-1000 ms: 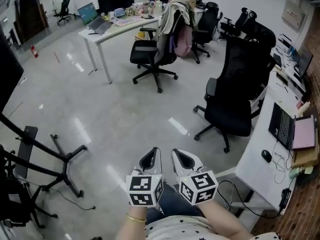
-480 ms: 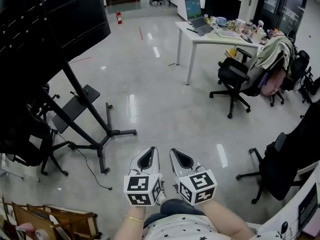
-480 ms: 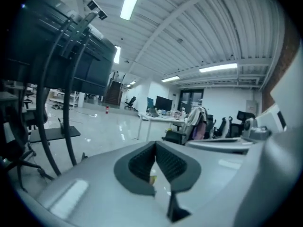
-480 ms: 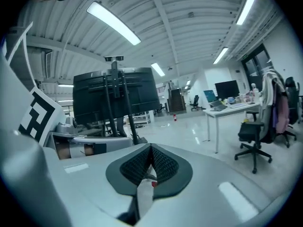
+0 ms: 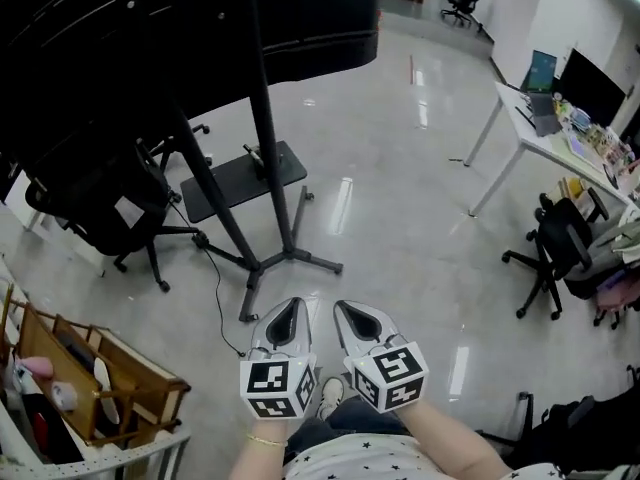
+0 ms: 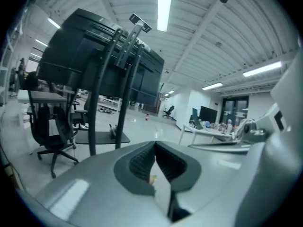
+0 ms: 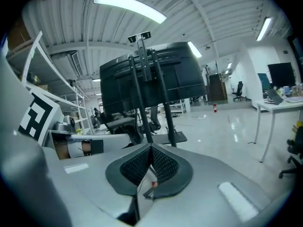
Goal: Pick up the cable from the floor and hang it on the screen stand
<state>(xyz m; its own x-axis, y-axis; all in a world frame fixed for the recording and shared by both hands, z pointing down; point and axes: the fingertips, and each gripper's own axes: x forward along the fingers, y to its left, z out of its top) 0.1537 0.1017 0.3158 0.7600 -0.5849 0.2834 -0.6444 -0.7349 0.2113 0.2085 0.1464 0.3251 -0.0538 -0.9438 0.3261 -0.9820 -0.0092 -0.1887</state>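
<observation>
The screen stand (image 5: pixel 268 158) with its big black screen (image 5: pixel 150 38) rises ahead and to the left of me on splayed black legs. A thin black cable (image 5: pixel 219 293) runs from it across the grey floor and ends just left of my left gripper. Both grippers are held side by side low in the head view, pointing forward, above the floor. The left gripper (image 5: pixel 293 311) is shut with nothing in it, and so is the right gripper (image 5: pixel 358 315). The left gripper view has the stand (image 6: pixel 120 79) beyond the left gripper (image 6: pixel 155 150). The right gripper view has the stand (image 7: pixel 147 98) beyond the right gripper (image 7: pixel 150 150).
A black office chair (image 5: pixel 105 203) stands left of the stand. A wooden crate (image 5: pixel 95 378) with items sits at the lower left. At the right are a white desk (image 5: pixel 540 133) with laptops and another black chair (image 5: pixel 560 258). My shoe (image 5: pixel 330 396) shows below the grippers.
The head view has swung to the left: the desks and chairs slid right, and the screen stand and its cable came into the middle. Both grippers stayed shut, side by side.
</observation>
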